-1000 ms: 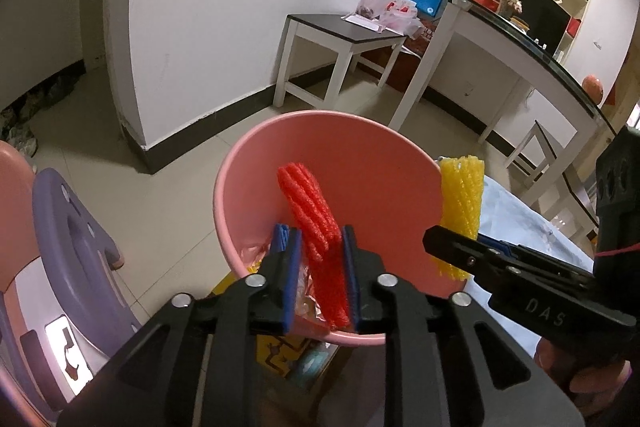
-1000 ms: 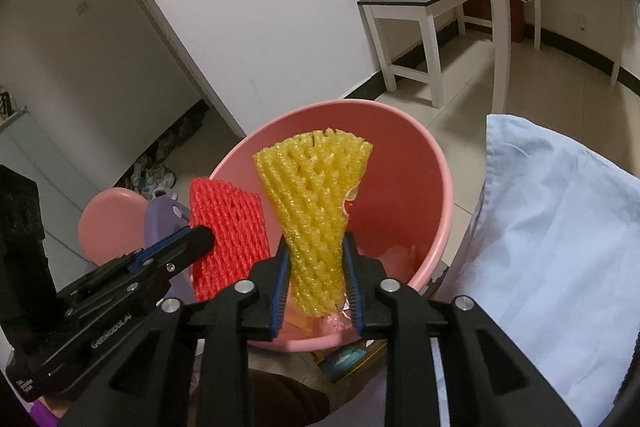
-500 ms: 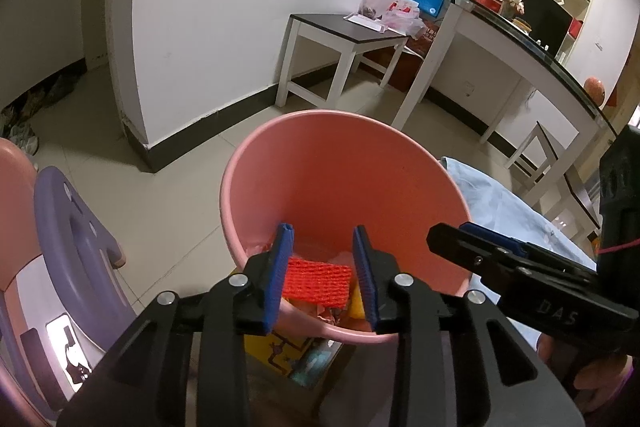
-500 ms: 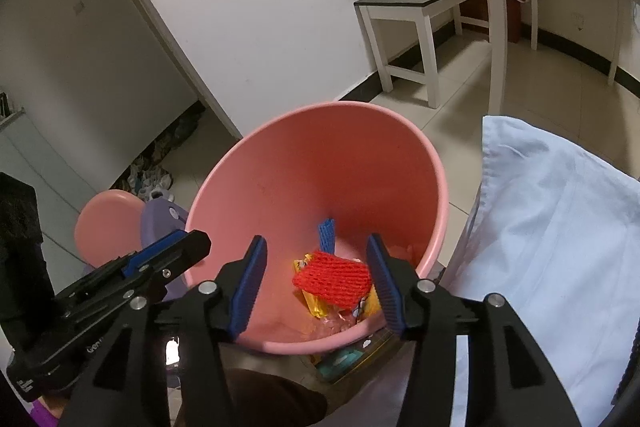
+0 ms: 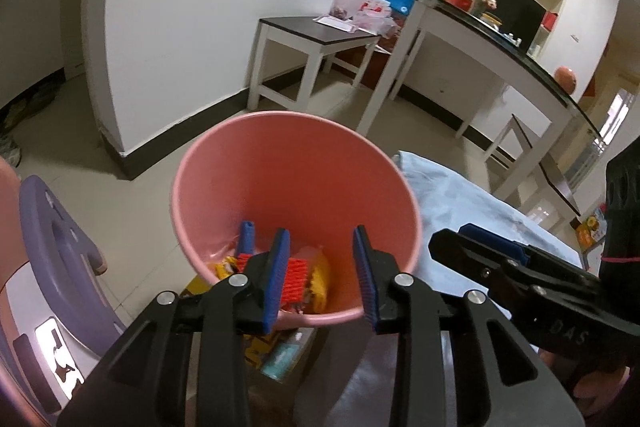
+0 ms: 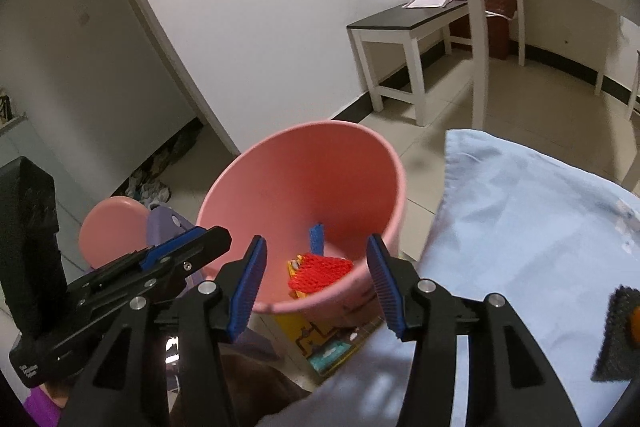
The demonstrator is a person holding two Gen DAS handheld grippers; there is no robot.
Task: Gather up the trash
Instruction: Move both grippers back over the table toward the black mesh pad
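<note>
A pink bucket (image 5: 296, 167) stands on the floor beside a table draped in a light blue cloth (image 6: 528, 227); it also shows in the right wrist view (image 6: 304, 183). A red foam net (image 6: 320, 269) lies in its bottom on yellow trash (image 5: 320, 277), next to a blue piece (image 5: 245, 239). The red net also shows in the left wrist view (image 5: 294, 279). My left gripper (image 5: 320, 279) is open and empty above the bucket's near rim. My right gripper (image 6: 318, 287) is open and empty just to its right, also over the near rim.
A purple and pink child's chair (image 5: 52, 227) stands left of the bucket. A colourful box (image 6: 332, 343) lies on the floor under the bucket. A dark-topped side table (image 5: 316, 39) and a long white desk (image 5: 480, 39) stand by the far wall. A dark object (image 6: 620, 335) lies on the cloth.
Both grippers opened. The red net and the yellow net dropped from the fingers into the bucket. Both grippers have since pulled back a little and opened wider.
</note>
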